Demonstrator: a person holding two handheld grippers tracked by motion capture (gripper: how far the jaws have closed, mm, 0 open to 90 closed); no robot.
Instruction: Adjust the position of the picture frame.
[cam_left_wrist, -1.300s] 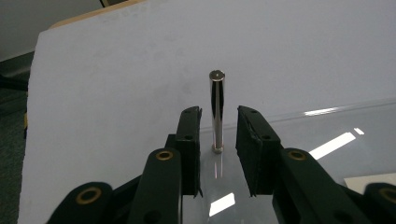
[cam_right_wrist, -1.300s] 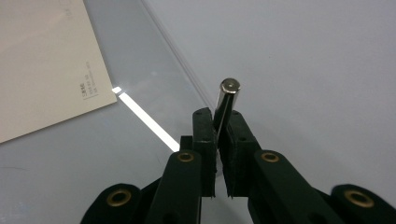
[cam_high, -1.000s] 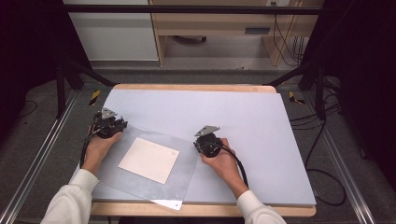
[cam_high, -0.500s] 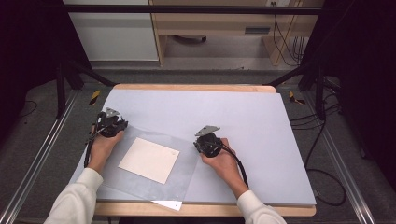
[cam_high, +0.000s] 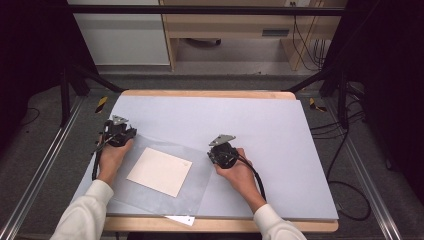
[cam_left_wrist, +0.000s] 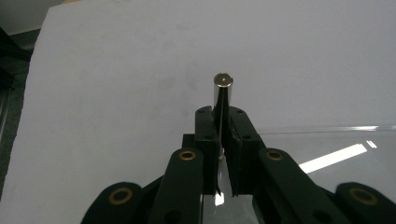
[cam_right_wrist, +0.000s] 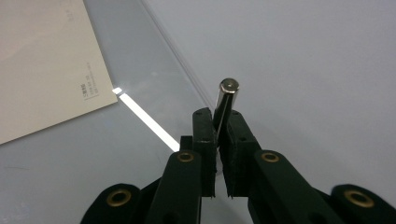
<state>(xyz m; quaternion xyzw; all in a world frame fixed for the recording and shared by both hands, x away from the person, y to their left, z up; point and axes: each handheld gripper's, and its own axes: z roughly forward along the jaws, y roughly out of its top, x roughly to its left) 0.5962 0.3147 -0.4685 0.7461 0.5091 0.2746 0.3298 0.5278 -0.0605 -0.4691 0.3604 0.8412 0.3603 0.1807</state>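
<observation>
on grey mat (cam_high: 280, 130): clear plastic sleeve (cam_high: 200, 172) holding cream card (cam_high: 160, 171); both grippers' fingers clamped on sleeve edges.

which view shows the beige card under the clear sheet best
The high view: the whole beige rectangular card lies under the clear plastic sheet. The right gripper view shows one corner with small print; the left gripper view shows bare sheet.

L gripper (cam_high: 121, 134) – jaws just closing, now pinched | R gripper (cam_high: 222, 152) – jaws pinched
</observation>
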